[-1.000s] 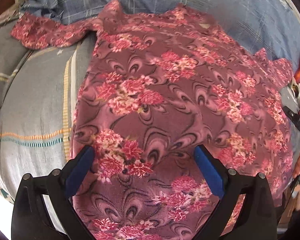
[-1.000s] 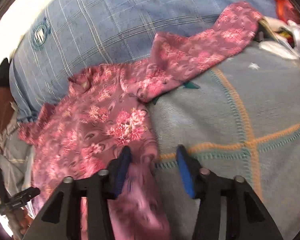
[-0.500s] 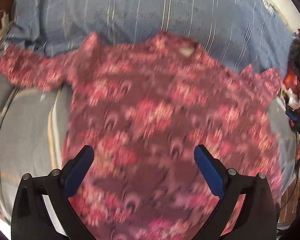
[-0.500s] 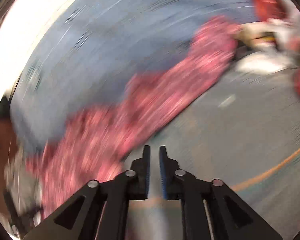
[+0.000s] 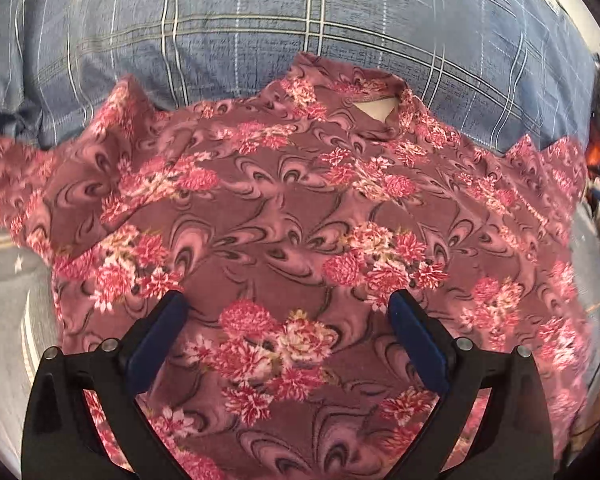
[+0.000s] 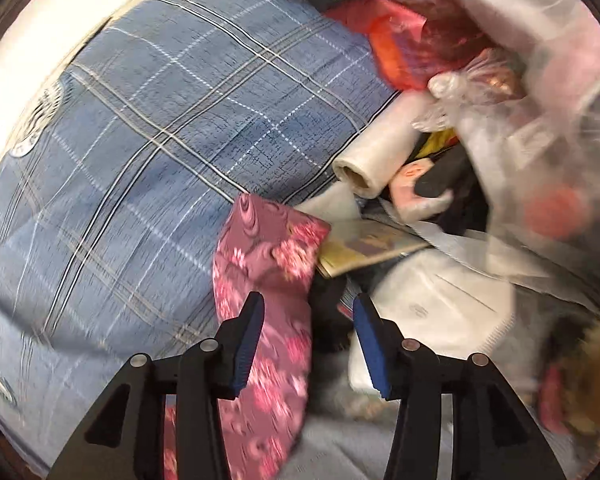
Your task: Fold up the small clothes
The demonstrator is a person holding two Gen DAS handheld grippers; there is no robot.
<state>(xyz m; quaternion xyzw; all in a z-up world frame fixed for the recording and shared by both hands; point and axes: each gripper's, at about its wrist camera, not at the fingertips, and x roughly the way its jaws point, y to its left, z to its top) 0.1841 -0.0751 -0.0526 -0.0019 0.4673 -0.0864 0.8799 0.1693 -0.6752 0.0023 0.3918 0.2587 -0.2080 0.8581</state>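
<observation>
Garment: a floral top (image 5: 300, 216) in dusty rose with pink blossoms lies spread flat, front up, neckline toward the far side where a pale label shows in the collar opening
Where it lies: its upper part rests against a blue plaid pillow (image 5: 260, 28); its lower part covers a grey blanket (image 5: 8, 300) with a small white star and pale stripes
Sleeves: one runs out to the left edge of the left wrist view, the other bunches at the right edge
Left gripper (image 5: 288, 322): jaws stand wide apart above the lower middle of the top — the blue pads touch no cloth and nothing is held
Right gripper (image 6: 308, 340): jaws have just been opening and now stand parted; the sleeve (image 6: 268, 280) passes under the left finger and into the gap, but the pads do not press on it — whether the cloth touches the left pad I cannot tell
Sleeve end: its cuff lies just beside the pillow's edge, touching a yellowish booklet (image 6: 364, 248)
Clutter on the right: a roll of clear plastic bags (image 6: 376, 160), a red plastic bag (image 6: 412, 48), clear plastic bags (image 6: 540, 80) and white sheets (image 6: 440, 304) heaped close together beyond the sleeve
Sharpness: the right wrist view is blurred, most at its edges
</observation>
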